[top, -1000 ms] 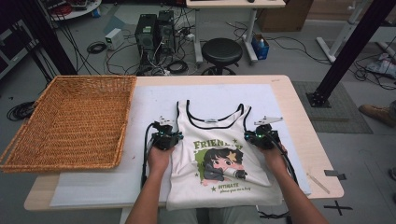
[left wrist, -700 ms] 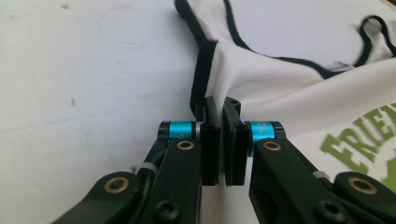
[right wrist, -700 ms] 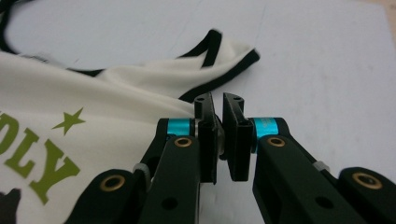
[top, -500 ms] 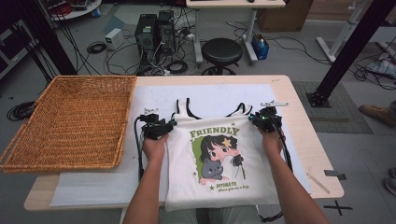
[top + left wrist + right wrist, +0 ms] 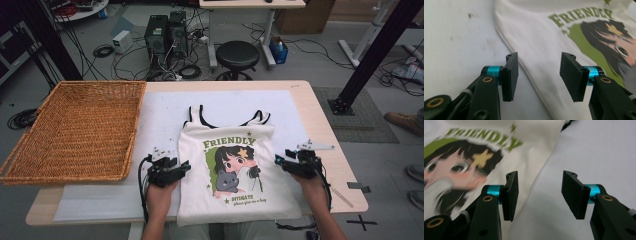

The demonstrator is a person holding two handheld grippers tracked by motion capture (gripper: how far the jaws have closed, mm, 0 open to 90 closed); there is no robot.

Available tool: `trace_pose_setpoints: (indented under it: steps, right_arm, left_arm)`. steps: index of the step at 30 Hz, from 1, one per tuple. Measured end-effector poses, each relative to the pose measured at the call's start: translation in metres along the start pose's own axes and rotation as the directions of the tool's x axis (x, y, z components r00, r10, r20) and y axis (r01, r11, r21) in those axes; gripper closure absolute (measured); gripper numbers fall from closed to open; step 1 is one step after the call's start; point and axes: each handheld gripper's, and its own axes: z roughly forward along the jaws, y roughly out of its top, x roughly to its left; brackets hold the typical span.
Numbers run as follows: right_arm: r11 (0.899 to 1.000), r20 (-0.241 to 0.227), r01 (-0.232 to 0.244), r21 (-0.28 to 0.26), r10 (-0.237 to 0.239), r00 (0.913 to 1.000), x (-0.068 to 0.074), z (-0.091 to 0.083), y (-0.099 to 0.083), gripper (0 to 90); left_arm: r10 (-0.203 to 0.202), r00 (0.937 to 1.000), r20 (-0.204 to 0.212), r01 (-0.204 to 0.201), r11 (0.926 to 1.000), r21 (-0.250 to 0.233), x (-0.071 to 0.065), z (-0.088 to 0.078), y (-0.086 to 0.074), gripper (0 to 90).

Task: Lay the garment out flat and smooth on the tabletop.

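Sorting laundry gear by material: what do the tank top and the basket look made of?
The tank top looks like soft knit cotton, matte cream with a printed cartoon; it lies limp and creases. The basket looks like woven wicker or rattan, its tan strands visibly interlaced; which fibre I cannot tell.

Both forearms reach forward, left tongs (image 5: 184,165) and right tongs (image 5: 278,161) pointing inward — jaws just opening, nothing gripped.

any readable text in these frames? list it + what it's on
"FRIENDLY": green capitals on the white tank top, above the cartoon girl print; also readable in the left gripper view and right gripper view.
Two small green lines under the print: too small to read.
No other text is legible.
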Motion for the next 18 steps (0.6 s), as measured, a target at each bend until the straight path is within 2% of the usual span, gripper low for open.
trace_pose_setpoints:
  steps: [1,2,3,4,6,7,8,9,11,12,13,14,16,18]
  right_arm:
    - [1.000,-0.017,0.026,0.014,-0.025,0.9995,0.003,-0.003,-0.006,56.0]
    - [0.999,-0.011,0.032,0.027,-0.032,0.9994,0.008,-0.005,-0.012,56.0]
    - [0.999,-0.008,0.040,0.035,-0.039,0.9992,0.010,-0.007,-0.015,56.3]
    - [0.999,-0.015,0.028,0.029,-0.028,0.9995,0.013,-0.011,-0.020,56.4]
    - [0.999,-0.012,0.024,0.022,-0.024,0.9996,0.018,-0.018,-0.027,57.0]
    - [1.000,-0.011,0.022,0.021,-0.022,0.9997,0.021,-0.022,-0.031,57.2]
    - [0.999,-0.010,0.022,0.029,-0.022,0.9997,0.025,-0.025,-0.035,57.5]
    - [0.998,-0.008,0.026,0.056,-0.025,0.9997,0.027,-0.026,-0.039,57.3]
    - [0.998,0.026,0.042,0.040,-0.043,0.9987,0.034,-0.029,-0.047,64.0]
    - [0.998,0.041,0.061,0.034,-0.063,0.9972,0.035,-0.031,-0.049,76.7]
    - [0.997,0.020,0.066,0.029,-0.066,0.9976,0.035,-0.032,-0.050,87.8]
    - [0.997,0.016,0.072,0.028,-0.072,0.9973,0.036,-0.033,-0.051,89.3]
    - [0.998,-0.001,0.065,0.017,-0.065,0.9979,0.040,-0.041,-0.053,89.4]
    - [0.999,-0.020,0.054,-0.008,-0.054,0.9984,0.046,-0.056,-0.056,89.4]
  left_arm:
    - [-0.020,0.9997,0.014,0.020,0.9998,0.002,-0.002,-0.003,-0.002,49.1]
    - [-0.023,0.9995,0.022,0.022,0.9996,0.019,-0.003,-0.004,-0.004,49.1]
    - [-0.025,0.9989,0.039,0.023,0.9979,0.060,-0.006,-0.004,-0.006,49.1]
    - [-0.012,0.9992,0.039,0.010,0.9984,0.056,-0.009,-0.006,-0.008,48.8]
    - [-0.011,0.9978,0.065,0.007,0.9979,0.065,-0.014,-0.008,-0.012,49.2]
    - [0.004,0.9969,0.079,-0.009,0.9980,0.063,-0.016,-0.009,-0.014,49.2]
    - [0.035,0.9967,0.074,-0.038,0.9983,0.044,-0.019,-0.010,-0.018,49.9]
    - [0.073,0.9960,0.050,-0.075,0.9966,0.035,-0.022,-0.011,-0.022,53.6]
    - [0.118,0.9925,0.033,-0.119,0.9915,0.053,-0.026,-0.013,-0.023,74.9]
    - [0.123,0.9915,0.042,-0.126,0.9903,0.060,-0.025,-0.013,-0.023,87.1]
    - [0.118,0.9920,0.044,-0.121,0.9907,0.063,-0.025,-0.015,-0.023,87.4]
    - [0.106,0.9935,0.043,-0.108,0.9929,0.051,-0.022,-0.019,-0.024,87.5]
    - [0.057,0.9966,0.059,-0.057,0.9983,0.003,-0.016,-0.032,-0.028,87.6]
    - [0.058,0.9953,0.077,-0.057,0.9982,-0.020,-0.013,-0.043,-0.030,87.6]
